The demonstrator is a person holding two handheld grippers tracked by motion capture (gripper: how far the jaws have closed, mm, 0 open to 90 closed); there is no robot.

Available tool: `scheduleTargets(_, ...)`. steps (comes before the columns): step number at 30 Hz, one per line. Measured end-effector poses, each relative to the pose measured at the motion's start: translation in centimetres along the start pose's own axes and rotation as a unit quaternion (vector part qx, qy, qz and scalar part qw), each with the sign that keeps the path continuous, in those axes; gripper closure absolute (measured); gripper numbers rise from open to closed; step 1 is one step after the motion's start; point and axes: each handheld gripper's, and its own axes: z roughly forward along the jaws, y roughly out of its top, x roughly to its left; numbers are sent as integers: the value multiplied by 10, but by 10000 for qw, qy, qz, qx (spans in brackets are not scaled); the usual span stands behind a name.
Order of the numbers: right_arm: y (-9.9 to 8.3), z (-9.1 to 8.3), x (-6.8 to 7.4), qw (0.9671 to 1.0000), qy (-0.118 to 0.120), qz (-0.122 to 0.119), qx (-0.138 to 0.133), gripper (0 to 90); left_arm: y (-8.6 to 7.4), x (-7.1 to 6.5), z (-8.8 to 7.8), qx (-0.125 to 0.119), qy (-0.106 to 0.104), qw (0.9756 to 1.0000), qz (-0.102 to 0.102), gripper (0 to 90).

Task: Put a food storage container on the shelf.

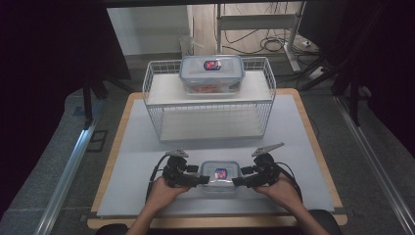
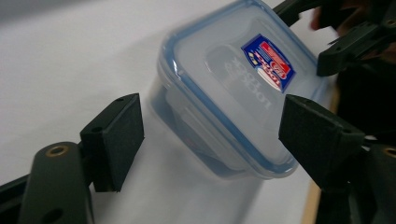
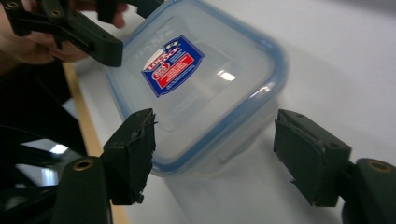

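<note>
Gripping a tool in each hand, you have both brought in at the near edge of the bench (image 1: 137, 147), one at either end of a small clear container (image 1: 220, 177) with a blue-rimmed lid.

On the left, your left hand (image 1: 161, 192) holds the left tool (image 1: 205, 180) level, pointing inward at the container's left end. In the left gripper view its jaws stand apart, one on each side of the container's near corner. Neither pad presses on the plastic, so the left tool has hold of nothing.

In the middle, the container (image 2: 233, 93) sits flat on the pale bench top with its lid on and a red and blue label (image 1: 220, 173) facing up.

On the right, your right hand (image 1: 283, 192) holds the right tool (image 1: 236, 181) pointing inward at the container's right end. In the right gripper view its jaws are wide apart around a corner of the container (image 3: 201, 84); whether the left pad touches the rim I cannot tell, and the right pad stands clear.

Farther back a white wire rack (image 1: 151, 83) carries a larger lidded container (image 1: 212, 73) on its upper shelf.
</note>
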Motion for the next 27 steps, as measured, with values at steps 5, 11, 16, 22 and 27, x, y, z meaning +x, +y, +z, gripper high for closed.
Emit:
scheduleTargets(5, 1, 6, -5, 9994, 251, 240, 38, 277, 0, 1, 7, 64, -310, 9994, -108, 213)
scheduleTargets(11, 0, 7, -9, 9977, 402, 536, 96, 296, -1, 3, 5, 62, -379, 9985, -381, 256)
scheduleTargets(16, -4, 4, -11, 9959, 535, 727, 53, 375, -2, 2, 0, 44, -397, 9984, -406, 341)
scheduleTargets(22, -5, -1, -11, 9956, 517, 780, -64, 452, -5, -2, -4, 72, -383, 9987, -314, 399)
scheduleTargets(27, -8, -7, -9, 9943, 580, 869, -219, 535, -8, -2, -10, -94, -486, 9977, -454, 489)
